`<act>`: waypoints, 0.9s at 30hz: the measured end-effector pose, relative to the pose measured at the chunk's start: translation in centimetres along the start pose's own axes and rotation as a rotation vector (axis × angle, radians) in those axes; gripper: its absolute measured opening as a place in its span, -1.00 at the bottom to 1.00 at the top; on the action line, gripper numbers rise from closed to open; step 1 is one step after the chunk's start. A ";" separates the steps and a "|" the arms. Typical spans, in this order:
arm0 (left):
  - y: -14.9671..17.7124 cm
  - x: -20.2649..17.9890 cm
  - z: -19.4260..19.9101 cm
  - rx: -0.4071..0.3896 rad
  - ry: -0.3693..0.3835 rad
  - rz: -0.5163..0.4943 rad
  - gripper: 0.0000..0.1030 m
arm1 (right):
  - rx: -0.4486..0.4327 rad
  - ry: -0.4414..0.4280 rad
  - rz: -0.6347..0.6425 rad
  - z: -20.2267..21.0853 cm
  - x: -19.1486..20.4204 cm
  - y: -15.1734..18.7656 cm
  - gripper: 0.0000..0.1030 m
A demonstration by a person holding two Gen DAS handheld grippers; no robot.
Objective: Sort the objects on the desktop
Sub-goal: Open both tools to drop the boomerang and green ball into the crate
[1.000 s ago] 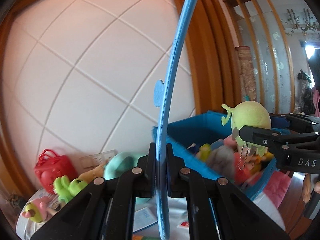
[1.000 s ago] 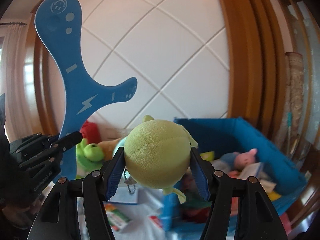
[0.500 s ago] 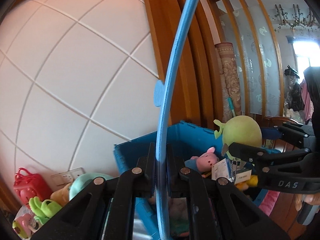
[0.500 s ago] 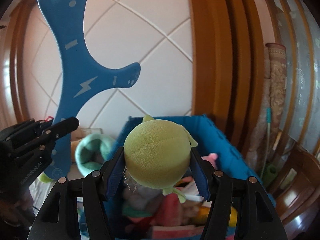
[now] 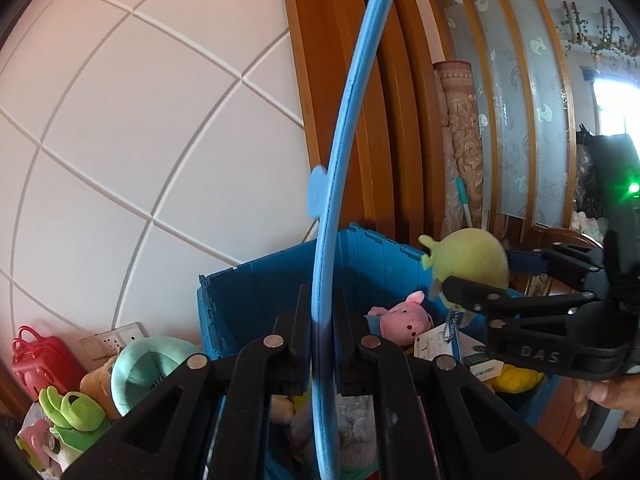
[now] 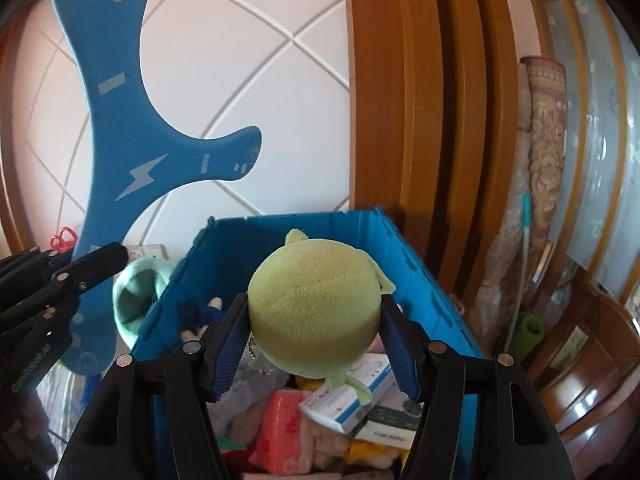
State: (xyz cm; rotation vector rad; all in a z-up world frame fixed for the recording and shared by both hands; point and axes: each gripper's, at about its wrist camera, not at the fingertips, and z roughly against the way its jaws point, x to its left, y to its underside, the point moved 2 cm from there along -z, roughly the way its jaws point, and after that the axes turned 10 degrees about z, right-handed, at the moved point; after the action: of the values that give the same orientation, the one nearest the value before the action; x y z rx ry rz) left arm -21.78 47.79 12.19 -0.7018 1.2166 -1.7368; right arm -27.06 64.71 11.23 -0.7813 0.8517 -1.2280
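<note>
The left gripper is pressed together on the blue boomerang, a flat foam piece seen edge-on in the left wrist view, where it rises from between the jaws toward 12 o'clock. In the right wrist view the same boomerang shows its broad face at 10 o'clock (pale dots, bars and a lightning-bolt mark are printed on it), with the left gripper's black fingers clamping its lower arm at 9 o'clock.

The right gripper is pinching the green plush ball: both blue ribbed pads press against its sides, and a short bead chain hangs below it. The ball has small ear-like tabs at its top and bottom edges. In the left wrist view this gripper enters from 3 o'clock, with part of a hand on its grip at 4 o'clock.

The blue crate stands directly below and beyond the plush ball, against the white tiled wall. It already contains a pink pig plush, small printed boxes, a pink packet and other soft toys.

Outside the crate, at 8 o'clock in the left wrist view, lie a mint-green plush, a green frog toy and a red case. A wooden door frame stands at 1 o'clock in the right wrist view.
</note>
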 end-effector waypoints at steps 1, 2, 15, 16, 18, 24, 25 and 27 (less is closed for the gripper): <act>-0.1 -0.1 -0.3 0.003 -0.001 0.001 -0.85 | 0.008 -0.007 -0.004 -0.4 0.0 0.0 0.22; -0.3 -0.4 -0.6 0.007 -0.004 0.001 -0.81 | 0.016 -0.012 -0.009 -0.9 -0.2 -0.1 0.24; -1.1 -0.4 -0.1 -0.028 -0.006 0.018 0.90 | 0.002 -0.051 -0.063 -0.7 -0.4 -0.7 0.38; -1.0 -0.1 0.1 -0.030 -0.009 0.031 0.90 | -0.004 -0.050 -0.062 -0.3 -0.3 -0.8 0.38; -1.2 0.2 0.2 -0.025 -0.004 0.039 0.90 | -0.019 -0.055 -0.060 0.4 0.1 -0.8 0.38; 0.2 2.4 2.2 -0.030 -0.044 0.050 0.90 | -0.062 -0.079 -0.060 2.6 1.8 -0.7 0.38; 0.4 2.8 2.6 -0.033 -0.048 0.054 0.90 | -0.072 -0.089 -0.058 3.0 2.3 -0.7 0.39; 0.9 4.0 3.6 -0.039 -0.064 0.061 0.90 | -0.095 -0.098 -0.053 3.7 3.5 -0.7 0.39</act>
State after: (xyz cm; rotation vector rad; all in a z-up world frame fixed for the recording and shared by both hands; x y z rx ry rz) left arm -20.28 42.52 12.49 -0.7302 1.2184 -1.6327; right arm -23.70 61.36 13.15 -0.9384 0.8182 -1.1930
